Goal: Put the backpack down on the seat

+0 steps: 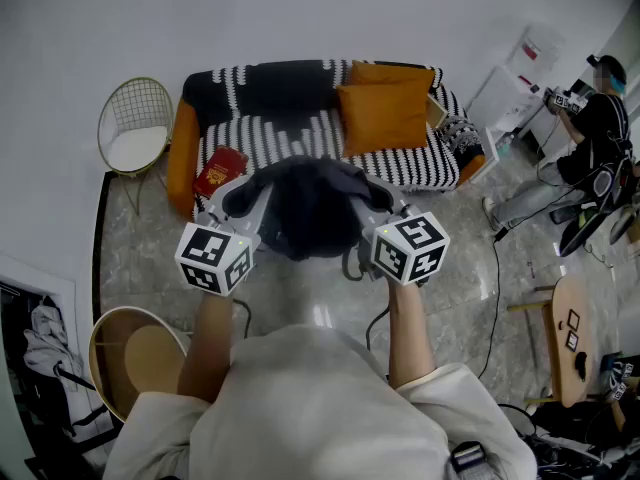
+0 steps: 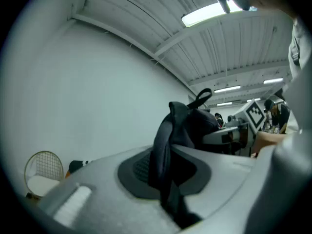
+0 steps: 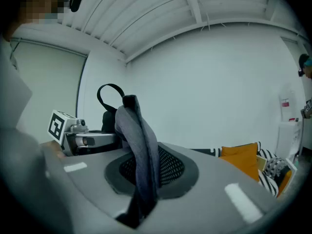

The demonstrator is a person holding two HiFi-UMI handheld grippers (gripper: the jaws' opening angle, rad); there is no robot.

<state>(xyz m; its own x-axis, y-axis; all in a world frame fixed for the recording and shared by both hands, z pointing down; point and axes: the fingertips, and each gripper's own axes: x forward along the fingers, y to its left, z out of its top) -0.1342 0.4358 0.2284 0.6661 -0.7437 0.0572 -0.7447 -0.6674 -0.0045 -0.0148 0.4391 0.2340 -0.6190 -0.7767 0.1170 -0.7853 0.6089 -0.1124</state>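
A dark backpack [image 1: 305,208] hangs in the air between my two grippers, in front of the striped sofa seat [image 1: 300,138]. My left gripper [image 1: 240,196] is shut on a dark shoulder strap [image 2: 161,145], which runs up between its jaws to the bag's body [image 2: 197,123]. My right gripper [image 1: 385,203] is shut on the other strap, a grey one [image 3: 139,135], with the bag's top loop [image 3: 108,92] behind it. In the right gripper view the sofa's orange cushion [image 3: 241,160] shows low on the right. The bag hides the sofa's front edge in the head view.
Two orange cushions [image 1: 385,108] and a red item [image 1: 220,171] lie on the sofa. A wire chair [image 1: 135,128] stands to its left and a round wooden stool [image 1: 135,353] near my left side. A person [image 1: 590,138] and a small wooden table [image 1: 570,338] are at the right.
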